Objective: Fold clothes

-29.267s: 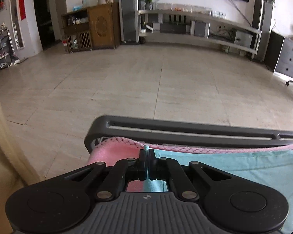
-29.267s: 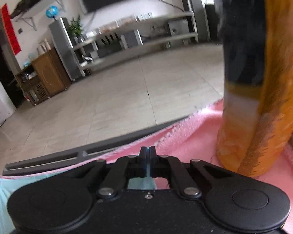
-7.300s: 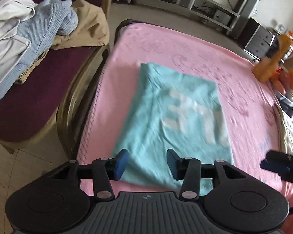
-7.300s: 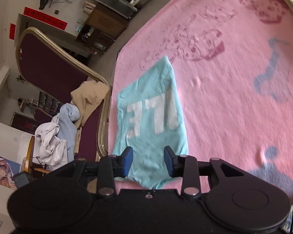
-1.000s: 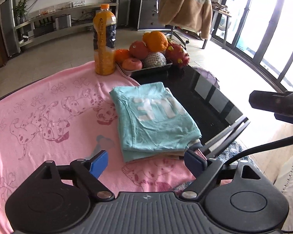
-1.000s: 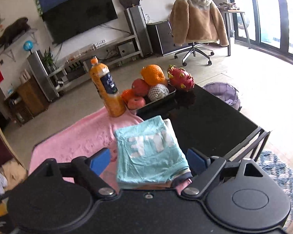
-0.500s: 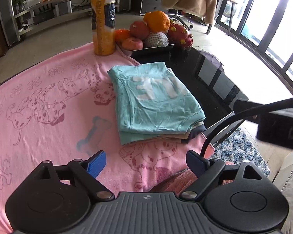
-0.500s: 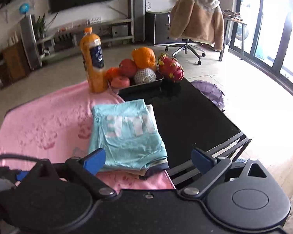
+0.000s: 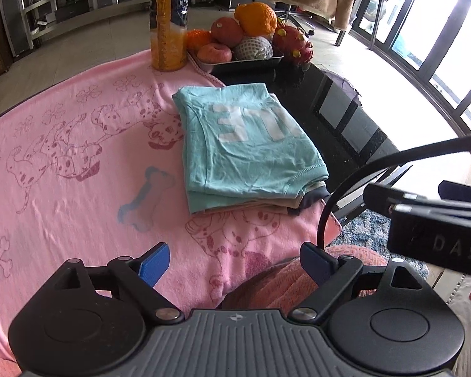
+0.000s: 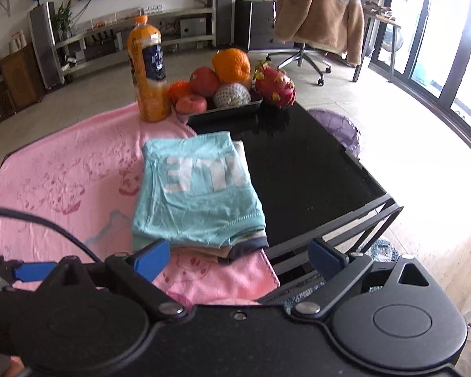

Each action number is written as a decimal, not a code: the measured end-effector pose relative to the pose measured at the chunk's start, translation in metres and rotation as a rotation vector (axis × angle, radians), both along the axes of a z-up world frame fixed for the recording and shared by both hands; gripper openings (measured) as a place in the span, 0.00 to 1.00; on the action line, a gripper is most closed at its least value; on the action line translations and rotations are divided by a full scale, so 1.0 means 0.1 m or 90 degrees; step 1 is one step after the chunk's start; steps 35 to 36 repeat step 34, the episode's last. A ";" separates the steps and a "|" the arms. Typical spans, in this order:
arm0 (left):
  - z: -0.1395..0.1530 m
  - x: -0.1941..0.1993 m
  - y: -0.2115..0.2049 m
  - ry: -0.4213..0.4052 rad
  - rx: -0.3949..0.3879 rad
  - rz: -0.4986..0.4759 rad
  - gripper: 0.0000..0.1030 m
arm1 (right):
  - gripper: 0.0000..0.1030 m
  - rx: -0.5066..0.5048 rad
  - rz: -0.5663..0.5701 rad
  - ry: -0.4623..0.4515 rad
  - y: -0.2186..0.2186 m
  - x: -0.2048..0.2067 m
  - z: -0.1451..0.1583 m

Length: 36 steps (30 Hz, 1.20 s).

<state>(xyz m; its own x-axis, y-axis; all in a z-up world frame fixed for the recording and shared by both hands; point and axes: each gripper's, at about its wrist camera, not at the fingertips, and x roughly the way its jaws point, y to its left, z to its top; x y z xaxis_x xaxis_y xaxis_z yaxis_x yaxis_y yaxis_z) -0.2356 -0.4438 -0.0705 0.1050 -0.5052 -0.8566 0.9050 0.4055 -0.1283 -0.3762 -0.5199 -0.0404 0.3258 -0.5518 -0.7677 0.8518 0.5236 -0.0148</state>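
- The pink blanket (image 9: pixel 62 157), printed with spotted dogs, bones and flowers, covers the left and near part of the table (image 10: pixel 314 169); the black glossy top is bare on the right.
- A blue bone print (image 9: pixel 147 198) lies on the blanket just left of the clothes.
- The left hand-held gripper (image 9: pixel 235 264) hovers over the near edge of the blanket with its blue pads spread wide and nothing between them.
- An orange juice bottle (image 9: pixel 169 19) stands upright at the far edge of the blanket, just left of the fruit tray.
- The folded teal shirt (image 9: pixel 248 141), with white letters facing up, sits on top of a small stack; tan and dark folded pieces (image 9: pixel 298 201) show beneath its near edge.
- The stack rests at the right edge of the blanket, partly over the bare black top, near the middle of the table.
- The fruit tray (image 10: pixel 229 111) at the far end holds oranges, apples, a netted fruit and a dragon fruit (image 10: pixel 274 88) at its right.
- The right hand-held gripper (image 10: pixel 238 257) hovers near the stack's near edge; its jaws have just been opening and now stand wide, with nothing gripped.
- From the left wrist view, the right tool's black body (image 9: pixel 436 223) and a cable come in from the right.
- A tan coat (image 10: pixel 320 12) hangs on an office chair far right.
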 end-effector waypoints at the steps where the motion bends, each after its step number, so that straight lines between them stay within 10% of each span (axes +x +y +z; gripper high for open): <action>1: 0.00 0.00 0.00 0.001 0.002 0.001 0.87 | 0.93 0.005 0.004 0.006 0.00 0.00 -0.02; 36: -0.01 -0.06 0.08 -0.039 -0.003 0.016 0.94 | 0.93 0.018 -0.002 0.015 0.04 -0.06 -0.06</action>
